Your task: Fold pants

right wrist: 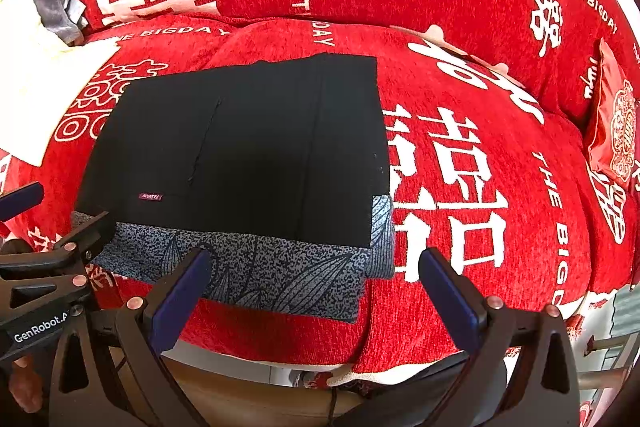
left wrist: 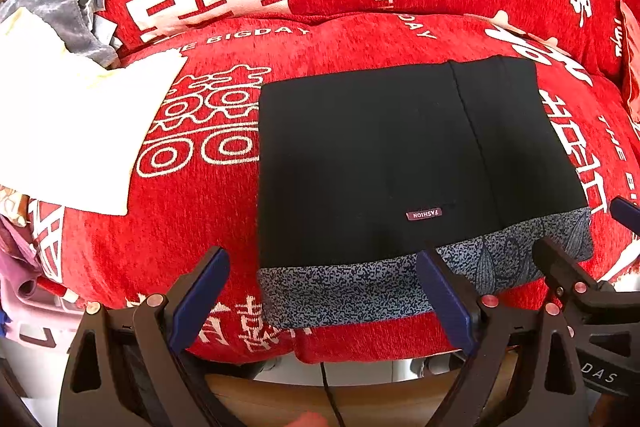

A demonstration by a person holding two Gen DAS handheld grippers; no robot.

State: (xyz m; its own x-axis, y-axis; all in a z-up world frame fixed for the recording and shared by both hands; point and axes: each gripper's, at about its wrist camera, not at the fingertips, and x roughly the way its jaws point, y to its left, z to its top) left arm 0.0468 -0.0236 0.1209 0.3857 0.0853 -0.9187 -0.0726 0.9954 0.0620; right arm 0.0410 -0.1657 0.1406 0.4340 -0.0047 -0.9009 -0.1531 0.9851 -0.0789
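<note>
At 9 o'clock in the left wrist view a white cloth (left wrist: 76,123) lies on the red cushion (left wrist: 192,211), with a grey garment (left wrist: 60,15) bunched behind it at 10 o'clock. At 7 o'clock sits the left gripper's near finger with its blue pad; the left gripper (left wrist: 322,301) hangs with its 2 jaws spread wide, released, nothing pinched between them. Past its fingertips, from the centre toward 3 o'clock, the pants (left wrist: 380,155) lie folded into a flat black rectangle on the cushion, a small label reading FASHION (left wrist: 423,214) near the lower edge. A speckled blue-grey band (left wrist: 344,291) of the same folded bundle runs along the edge nearest the grippers, and the left gripper's right finger overlaps that band in the picture; whether it touches the fabric I cannot tell. At 4 o'clock the black frame of the right gripper (left wrist: 576,267) enters. In the right wrist view the pants (right wrist: 240,155) sit from 9 o'clock to the centre, the leaf-patterned band (right wrist: 256,279) at 6 o'clock. The right gripper (right wrist: 316,291) is likewise spread open and released, its left finger over the band's near edge, its right finger over bare red cushion (right wrist: 480,267). A red packet (right wrist: 612,127) rests at 3 o'clock.
</note>
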